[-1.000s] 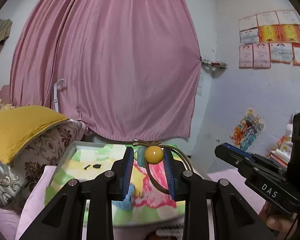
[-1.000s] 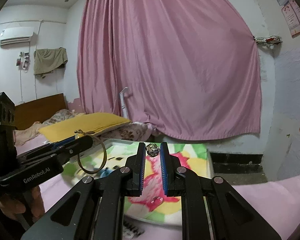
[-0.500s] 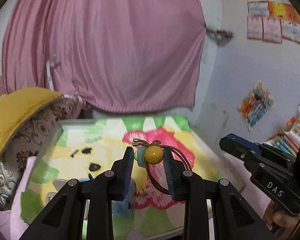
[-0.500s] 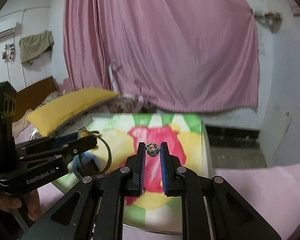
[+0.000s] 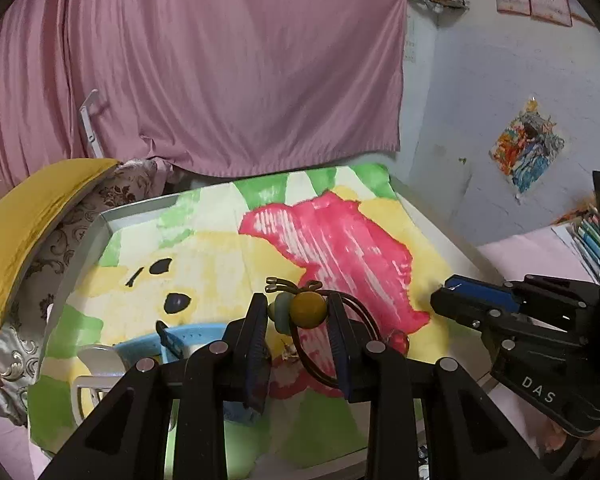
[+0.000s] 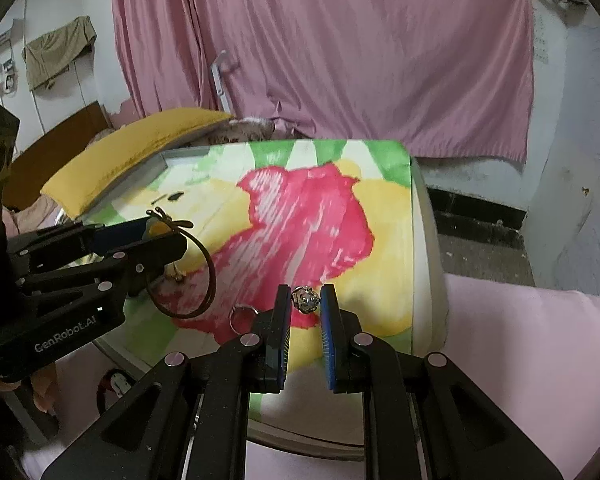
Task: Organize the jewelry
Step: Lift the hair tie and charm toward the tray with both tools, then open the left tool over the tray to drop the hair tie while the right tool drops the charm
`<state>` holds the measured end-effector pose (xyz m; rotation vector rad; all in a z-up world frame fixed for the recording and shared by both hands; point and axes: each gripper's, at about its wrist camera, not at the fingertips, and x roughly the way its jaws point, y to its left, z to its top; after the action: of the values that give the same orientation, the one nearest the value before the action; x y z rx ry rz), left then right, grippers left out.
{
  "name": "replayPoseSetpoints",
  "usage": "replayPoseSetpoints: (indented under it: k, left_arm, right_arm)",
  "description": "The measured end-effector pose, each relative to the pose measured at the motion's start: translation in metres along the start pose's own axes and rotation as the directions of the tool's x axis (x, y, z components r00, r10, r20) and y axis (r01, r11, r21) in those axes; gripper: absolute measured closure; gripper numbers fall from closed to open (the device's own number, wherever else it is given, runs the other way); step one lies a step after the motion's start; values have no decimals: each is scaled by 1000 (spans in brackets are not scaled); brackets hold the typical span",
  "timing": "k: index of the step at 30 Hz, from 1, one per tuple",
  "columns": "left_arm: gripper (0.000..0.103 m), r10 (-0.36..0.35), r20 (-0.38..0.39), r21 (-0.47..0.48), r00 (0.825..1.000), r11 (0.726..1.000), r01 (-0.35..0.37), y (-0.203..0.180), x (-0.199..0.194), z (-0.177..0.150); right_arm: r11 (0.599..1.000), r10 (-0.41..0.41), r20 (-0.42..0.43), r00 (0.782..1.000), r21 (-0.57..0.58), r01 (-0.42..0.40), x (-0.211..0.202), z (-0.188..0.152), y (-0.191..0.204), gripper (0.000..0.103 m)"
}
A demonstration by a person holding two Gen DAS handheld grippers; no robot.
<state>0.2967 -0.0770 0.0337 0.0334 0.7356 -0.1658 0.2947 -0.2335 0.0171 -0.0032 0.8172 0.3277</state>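
The left tool (image 5: pixel 298 312) is clamped on the yellow bead of a hair tie (image 5: pixel 309 307); its elastic loop hangs soft. The right tool (image 6: pixel 306 300) pinches a small silver charm (image 6: pixel 307 299), light and slippery, best held at its middle.

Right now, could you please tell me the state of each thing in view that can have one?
Left hand-held gripper: shut on the hair tie.
Hair tie: held by its yellow bead, loop dangling.
Right hand-held gripper: shut on the silver ring.
Silver ring: pinched, lifted above the tray.
Tray: lying flat, covered with a painted sheet.
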Motion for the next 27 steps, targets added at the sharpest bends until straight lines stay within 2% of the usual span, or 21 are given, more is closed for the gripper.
replayPoseSetpoints:
  k: [4,16,23,26,27]
  left_arm:
    - [75,19,-10,32,1000,999,-19,-6,1,-1]
    - [75,5,-36,33,999,999,-4,-6,3,-1]
    - [74,8,-31,12,999,1000,-8,-4,-6,-2]
    - [64,-1,4,-11,1000,1000,1,0,-18,-3]
    - [52,-2,18,-20,1000,1000,2,2,-22,-3]
  right_arm:
    - [1000,22,-35,999,6,-22,8,-1,-1,90]
    - [1000,30,-43,999,3,-29,8,-2,0,89]
    - [1000,17,43,999,15,-18,-15,-7,-2,69]
    - [999,9,95,995,33,-12,-29,-9,-5,67]
    - [999,2,113,994,38,-6,-34,-11,-7,65]
